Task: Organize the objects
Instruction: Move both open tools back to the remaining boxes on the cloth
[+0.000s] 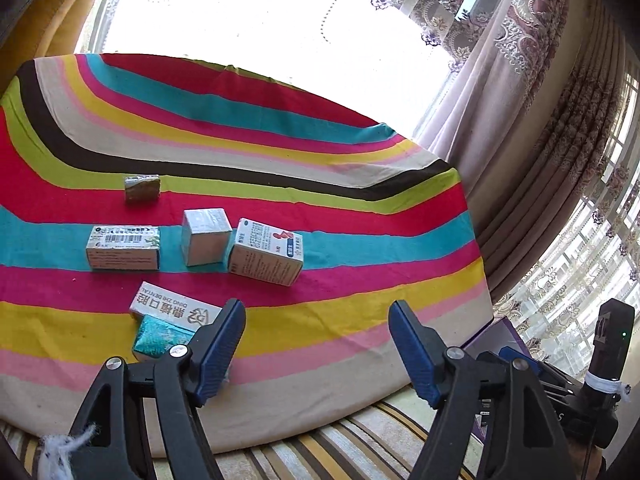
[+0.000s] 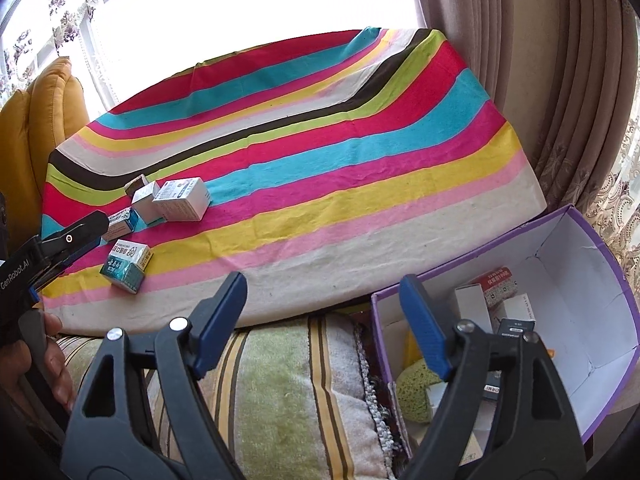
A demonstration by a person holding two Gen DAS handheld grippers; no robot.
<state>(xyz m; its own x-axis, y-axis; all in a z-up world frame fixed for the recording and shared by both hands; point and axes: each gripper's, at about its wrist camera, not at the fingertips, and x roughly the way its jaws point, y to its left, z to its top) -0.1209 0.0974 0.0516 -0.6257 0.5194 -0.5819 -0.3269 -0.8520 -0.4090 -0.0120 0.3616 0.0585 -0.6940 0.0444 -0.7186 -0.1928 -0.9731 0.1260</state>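
Observation:
Several small boxes lie on the striped cloth. Nearest is a white dental box with a teal end, just left of my left gripper's left fingertip. Behind it sit a white-and-green box, a silver cube box, a white medicine box and a small brown packet. My left gripper is open and empty over the cloth's near edge. My right gripper is open and empty, above the gap between cushion and the purple box, which holds several boxes.
A striped towel-covered cushion lies below the cloth's front edge. A green sponge sits in the purple box. Curtains hang at right, a yellow cushion at left. A hand holds the left gripper's handle.

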